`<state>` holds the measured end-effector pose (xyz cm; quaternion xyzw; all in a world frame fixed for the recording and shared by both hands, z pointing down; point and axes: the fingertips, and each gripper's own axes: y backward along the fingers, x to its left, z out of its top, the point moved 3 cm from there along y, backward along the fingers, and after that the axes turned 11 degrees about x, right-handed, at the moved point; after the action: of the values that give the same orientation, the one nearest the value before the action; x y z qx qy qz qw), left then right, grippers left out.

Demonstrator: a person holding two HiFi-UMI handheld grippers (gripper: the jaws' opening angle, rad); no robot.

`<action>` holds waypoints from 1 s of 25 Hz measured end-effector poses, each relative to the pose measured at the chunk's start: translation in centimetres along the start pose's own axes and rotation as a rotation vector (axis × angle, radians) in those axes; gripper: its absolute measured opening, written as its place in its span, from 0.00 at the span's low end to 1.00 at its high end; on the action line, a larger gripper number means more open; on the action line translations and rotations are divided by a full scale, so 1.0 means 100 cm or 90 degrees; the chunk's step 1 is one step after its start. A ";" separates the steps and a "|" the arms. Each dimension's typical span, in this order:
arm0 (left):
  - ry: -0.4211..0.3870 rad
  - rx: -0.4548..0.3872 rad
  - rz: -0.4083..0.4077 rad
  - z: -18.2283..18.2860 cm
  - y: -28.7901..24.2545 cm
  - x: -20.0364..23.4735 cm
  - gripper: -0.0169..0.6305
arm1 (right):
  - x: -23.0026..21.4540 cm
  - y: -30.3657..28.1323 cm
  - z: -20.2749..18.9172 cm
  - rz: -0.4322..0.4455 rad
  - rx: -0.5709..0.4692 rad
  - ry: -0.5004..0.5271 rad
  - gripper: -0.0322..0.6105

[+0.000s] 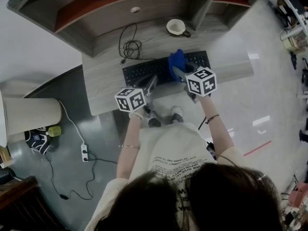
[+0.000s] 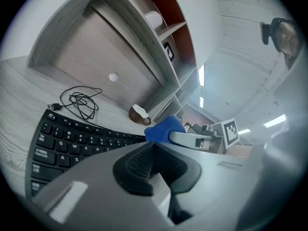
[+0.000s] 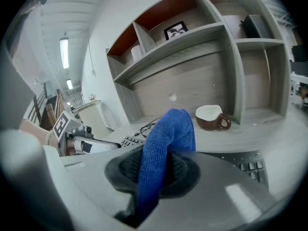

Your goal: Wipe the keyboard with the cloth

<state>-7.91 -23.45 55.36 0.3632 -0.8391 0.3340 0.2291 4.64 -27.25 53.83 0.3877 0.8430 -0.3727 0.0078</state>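
pressed between the right gripper (image 3: 154, 170)'s jaws, the blue cloth (image 3: 168, 134) stands up in a thick fold out of the dark pads and curls over at its top. the jaws are clamped on it, with the fabric filling the gap between them. in the head view this gripper reaches forward over the right half of the black keyboard (image 1: 144, 70), and the cloth covers part of the keys there; whether it bears down on them cannot be told.

left gripper (image 2: 153, 163) has its jaws drawn together, pads meeting at a seam with nothing held between them. from above, its tips lie over the front edge of the keyboard near the middle, just beside the right gripper and to its left. its own view looks along the rows of keys toward the cloth at the far end.

keyboard lies lengthwise on a pale wood-grain desk (image 1: 101, 83). behind it, near the left end, a thin black cable (image 1: 130, 47) is loosely coiled on the desk. a brown mug (image 1: 176, 27) with a white inside stands further back and to the right, apart from the keyboard. a shelf unit (image 1: 72, 25) with reddish inner panels rises at the back of the desk; a small framed picture (image 3: 175, 30) stands on one upper shelf. on the grey floor to the left lies a white power strip (image 1: 84, 153) with trailing leads.
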 end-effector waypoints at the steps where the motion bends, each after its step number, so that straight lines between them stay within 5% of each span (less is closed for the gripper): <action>1: 0.001 -0.002 0.001 0.000 0.003 0.002 0.02 | 0.002 -0.001 0.001 -0.001 0.000 0.000 0.13; 25: -0.006 -0.013 0.015 -0.001 0.052 0.029 0.02 | 0.047 -0.034 0.008 0.009 -0.003 0.010 0.13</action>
<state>-13.71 -22.04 55.20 0.3524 -0.8478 0.3263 0.2249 -1.10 -26.16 53.93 0.3961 0.8412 -0.3679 0.0047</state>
